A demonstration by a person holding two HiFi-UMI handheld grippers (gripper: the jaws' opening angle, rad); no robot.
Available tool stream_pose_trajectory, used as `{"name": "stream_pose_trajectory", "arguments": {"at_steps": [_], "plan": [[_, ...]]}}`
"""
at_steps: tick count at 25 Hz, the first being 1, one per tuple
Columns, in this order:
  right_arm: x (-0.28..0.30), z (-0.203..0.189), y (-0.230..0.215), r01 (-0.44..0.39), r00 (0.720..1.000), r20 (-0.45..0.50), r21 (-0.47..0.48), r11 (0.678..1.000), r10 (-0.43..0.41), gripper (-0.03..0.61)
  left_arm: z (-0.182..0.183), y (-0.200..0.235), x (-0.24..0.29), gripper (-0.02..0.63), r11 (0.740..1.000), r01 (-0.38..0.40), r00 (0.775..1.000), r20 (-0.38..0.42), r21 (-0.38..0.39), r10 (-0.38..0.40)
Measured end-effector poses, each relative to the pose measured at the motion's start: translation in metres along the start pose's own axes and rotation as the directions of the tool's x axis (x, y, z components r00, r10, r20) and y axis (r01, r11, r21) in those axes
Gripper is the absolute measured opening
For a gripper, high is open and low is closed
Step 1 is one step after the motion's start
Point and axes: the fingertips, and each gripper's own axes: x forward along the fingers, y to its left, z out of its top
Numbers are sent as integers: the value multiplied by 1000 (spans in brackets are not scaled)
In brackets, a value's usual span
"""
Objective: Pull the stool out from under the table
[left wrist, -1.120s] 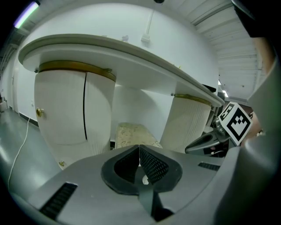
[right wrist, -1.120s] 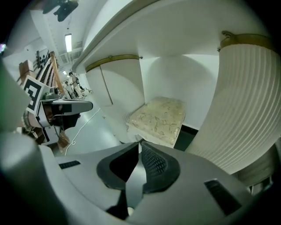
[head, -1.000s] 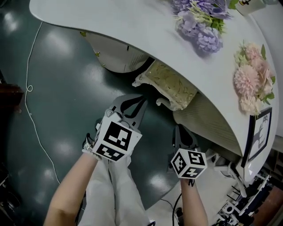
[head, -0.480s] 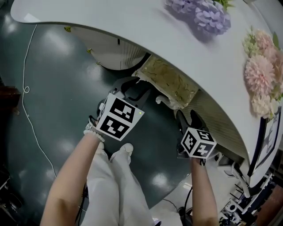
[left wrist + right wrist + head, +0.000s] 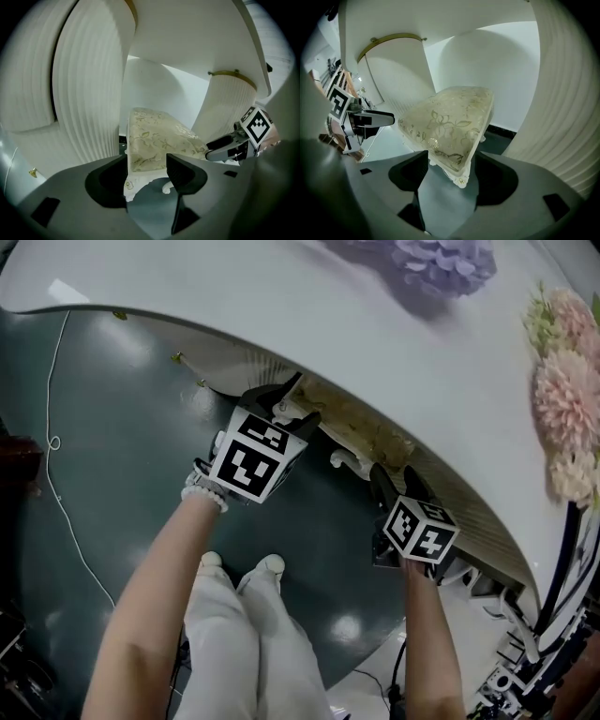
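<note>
The stool (image 5: 361,426), with a cream floral cushion and carved white legs, stands tucked under the white table (image 5: 281,296). My left gripper (image 5: 292,407) reaches its left front corner. In the left gripper view the stool's corner (image 5: 140,164) lies between the jaws of the left gripper (image 5: 147,176), which are opening and not pressing on it. My right gripper (image 5: 394,479) is at the right front corner. In the right gripper view that corner of the stool (image 5: 454,140) sits between the opening jaws of the right gripper (image 5: 452,176), untouched.
Ribbed white table pedestals (image 5: 84,93) (image 5: 567,117) flank the stool on both sides. Purple flowers (image 5: 441,259) and pink flowers (image 5: 567,381) lie on the tabletop. A white cable (image 5: 52,442) runs over the dark floor at left. The person's feet (image 5: 234,566) are below the grippers.
Both grippers moved forward under the table edge up to the stool's front corners. Their jaws went from shut to open.
</note>
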Motion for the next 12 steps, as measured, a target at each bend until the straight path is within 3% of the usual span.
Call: {"name": "stream_pose_trajectory", "arguments": {"at_steps": [4,12], "plan": [[10,-2,0,-18,1000,-11,14,1000,18,299,-5,8,15,265,1000,-10,1000,-27,-2,10],[19,-2,2,-30,999,-30,-5,1000,30,299,-9,7,28,255,998,50,997,-64,-48,-53]]}}
